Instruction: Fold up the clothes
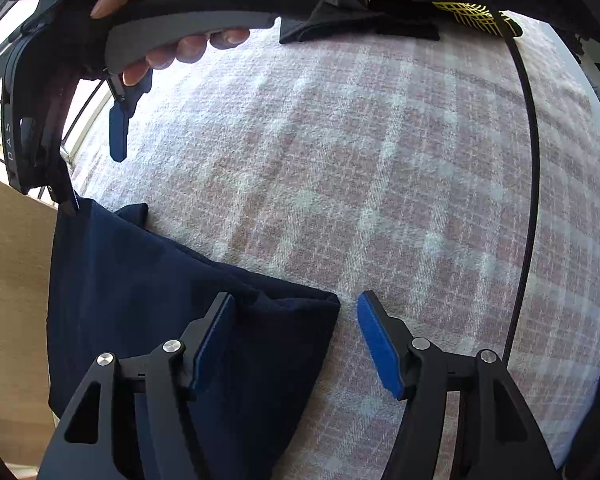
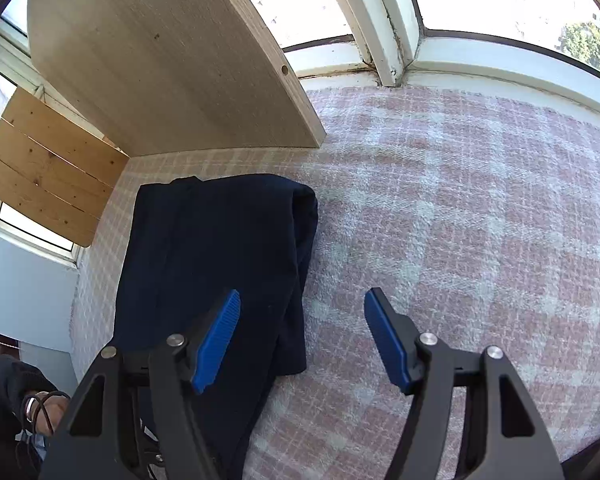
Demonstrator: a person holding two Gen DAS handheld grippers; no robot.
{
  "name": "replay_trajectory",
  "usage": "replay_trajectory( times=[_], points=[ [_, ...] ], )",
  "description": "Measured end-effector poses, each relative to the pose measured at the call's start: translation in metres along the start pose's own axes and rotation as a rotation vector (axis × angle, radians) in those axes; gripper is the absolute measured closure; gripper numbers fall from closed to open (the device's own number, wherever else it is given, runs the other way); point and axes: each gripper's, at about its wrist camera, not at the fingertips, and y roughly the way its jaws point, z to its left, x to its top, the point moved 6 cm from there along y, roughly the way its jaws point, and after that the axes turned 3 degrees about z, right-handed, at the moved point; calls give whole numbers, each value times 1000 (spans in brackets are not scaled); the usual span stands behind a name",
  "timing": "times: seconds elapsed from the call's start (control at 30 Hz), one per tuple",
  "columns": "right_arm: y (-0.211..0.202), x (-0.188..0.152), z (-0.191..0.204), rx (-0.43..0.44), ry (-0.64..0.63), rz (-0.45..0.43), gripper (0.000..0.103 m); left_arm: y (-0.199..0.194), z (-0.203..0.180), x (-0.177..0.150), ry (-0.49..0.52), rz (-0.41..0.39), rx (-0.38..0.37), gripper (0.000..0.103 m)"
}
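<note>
Navy garment (image 2: 216,248) lies folded, oblong, on plaid blanket (image 2: 460,208).

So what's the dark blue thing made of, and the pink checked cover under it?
The garment looks like soft matte navy cloth, maybe cotton knit: it folds limply without shine. The cover looks like woven, slightly fuzzy fabric, perhaps wool or cotton: the threads show in its pink and white checks. The board looks like pale wood or laminate, with faint grain.

1 navy garment (image 2: 220,264), 1 plaid blanket (image 2: 460,200), 2 tools (image 1: 296,340).
</note>
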Motion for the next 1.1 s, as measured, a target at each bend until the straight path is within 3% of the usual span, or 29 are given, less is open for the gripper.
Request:
replay_trajectory(
  times=[0.07,0.2,0.3,0.5,0.63,0.83,0.93,1.0,1.1],
  points=[
    [-4,1,0,7,-6,-7,39,1,8,0,-52,1,-46,46],
    [-2,3,-3,-37,-27,2,39,-3,28,-3,-141,-6,-112,72],
    [2,4,-6,-69,-48,13,39,-7,45,-5,-226,-12,-193,83],
    [2,5,-16,-72,-30,29,39,-26,70,-16,-350,-75,-238,88],
    [5,7,-16,-56,-17,52,39,-35,69,-35,-401,-100,-261,89],
    [5,6,-8,-53,-24,65,39,-30,43,-37,-338,-107,-233,90],
    [3,1,-7,-47,-21,65,39,-31,32,-34,-298,-111,-195,75],
    [4,-1,-8,-52,-22,67,39,-32,24,-31,-255,-113,-138,52],
    [5,-3,-11,-53,-17,69,39,-30,12,-24,-189,-99,-75,52]
  ],
)
